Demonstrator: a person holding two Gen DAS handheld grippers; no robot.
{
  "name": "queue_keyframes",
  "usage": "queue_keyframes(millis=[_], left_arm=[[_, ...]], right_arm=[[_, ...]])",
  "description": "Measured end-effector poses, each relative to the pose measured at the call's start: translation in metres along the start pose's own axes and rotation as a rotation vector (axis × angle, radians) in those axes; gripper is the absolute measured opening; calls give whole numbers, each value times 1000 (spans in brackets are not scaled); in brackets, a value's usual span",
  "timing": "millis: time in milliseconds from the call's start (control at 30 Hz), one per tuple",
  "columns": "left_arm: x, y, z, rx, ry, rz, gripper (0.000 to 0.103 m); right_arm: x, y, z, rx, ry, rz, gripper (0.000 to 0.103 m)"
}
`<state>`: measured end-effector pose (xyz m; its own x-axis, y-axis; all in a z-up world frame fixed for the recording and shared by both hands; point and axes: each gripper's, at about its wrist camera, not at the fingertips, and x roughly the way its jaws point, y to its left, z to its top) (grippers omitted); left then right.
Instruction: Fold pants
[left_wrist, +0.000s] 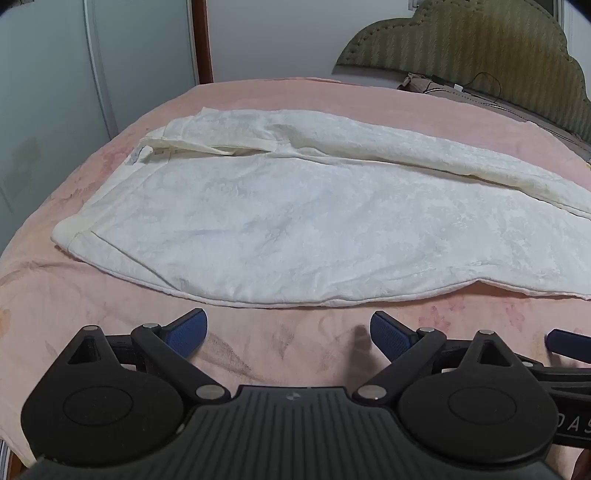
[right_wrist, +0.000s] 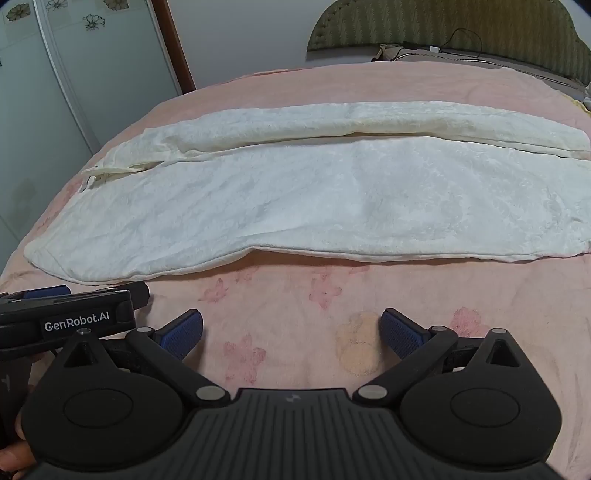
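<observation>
White textured pants (left_wrist: 280, 221) lie flat on the pink bedspread (left_wrist: 288, 354), one leg folded over the other, waistband at the left, legs running right. They also show in the right wrist view (right_wrist: 314, 199). My left gripper (left_wrist: 288, 334) is open and empty, hovering just in front of the pants' near edge. My right gripper (right_wrist: 291, 332) is open and empty, over the bedspread (right_wrist: 332, 295) in front of the pants. The left gripper's body (right_wrist: 70, 317) shows at the left of the right wrist view. A blue fingertip (left_wrist: 565, 341) of the right gripper shows at the right of the left wrist view.
A green padded headboard (left_wrist: 480, 48) stands at the back right, with a cable (left_wrist: 487, 88) lying on the bed near it. A wardrobe with pale doors (right_wrist: 74, 74) stands at the left beyond the bed's edge.
</observation>
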<state>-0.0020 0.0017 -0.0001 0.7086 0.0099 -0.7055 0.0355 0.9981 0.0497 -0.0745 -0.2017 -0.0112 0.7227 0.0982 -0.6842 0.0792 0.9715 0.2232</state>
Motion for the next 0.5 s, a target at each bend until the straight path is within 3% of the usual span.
queue_keyframes(millis=[500], left_arm=[[4, -2, -3, 9, 8, -3, 97]], right_arm=[[1, 2, -1, -2, 1, -3, 103]])
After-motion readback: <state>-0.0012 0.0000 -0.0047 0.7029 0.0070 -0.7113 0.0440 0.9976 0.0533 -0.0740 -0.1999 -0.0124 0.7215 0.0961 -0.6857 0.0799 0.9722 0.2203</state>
